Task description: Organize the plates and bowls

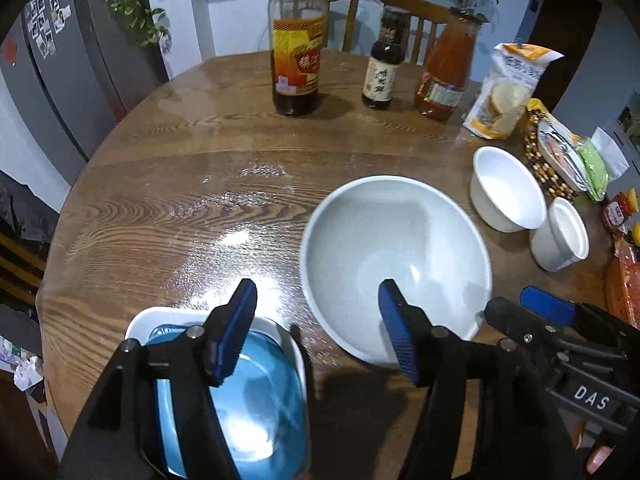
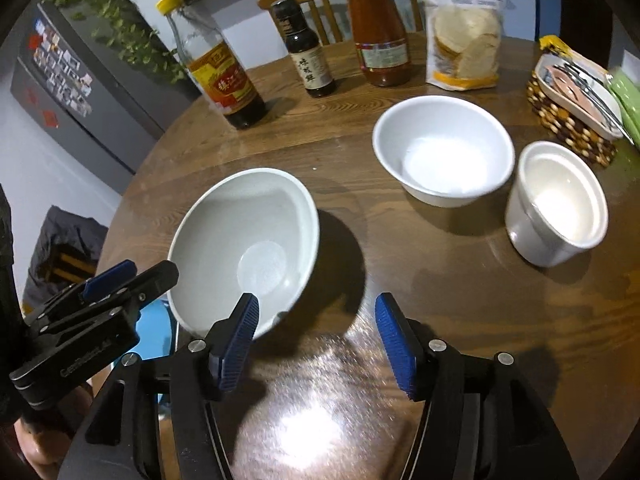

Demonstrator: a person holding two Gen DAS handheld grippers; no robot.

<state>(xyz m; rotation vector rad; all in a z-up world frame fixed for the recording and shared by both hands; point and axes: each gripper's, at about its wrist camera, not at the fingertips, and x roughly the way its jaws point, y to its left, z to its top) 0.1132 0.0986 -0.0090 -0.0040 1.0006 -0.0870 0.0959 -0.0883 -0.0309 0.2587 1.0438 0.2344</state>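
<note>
A large pale grey bowl [image 1: 394, 256] sits on the round wooden table [image 1: 180, 184]; it also shows in the right wrist view [image 2: 244, 248]. A blue dish [image 1: 260, 408] lies in a white square plate [image 1: 144, 318] under my left gripper [image 1: 318, 330], which is open and empty, its right finger over the big bowl's near rim. My right gripper [image 2: 316, 344] is open and empty over bare table, just right of the big bowl. A white bowl [image 2: 444, 150] and a white cup [image 2: 558, 202] stand further right.
Three sauce bottles [image 1: 296, 52] stand at the table's far side, beside a bag of crackers [image 2: 466, 28]. A beaded basket with a dish of cutlery [image 2: 572, 100] sits at the right edge. Chairs stand behind the table, a fridge at left.
</note>
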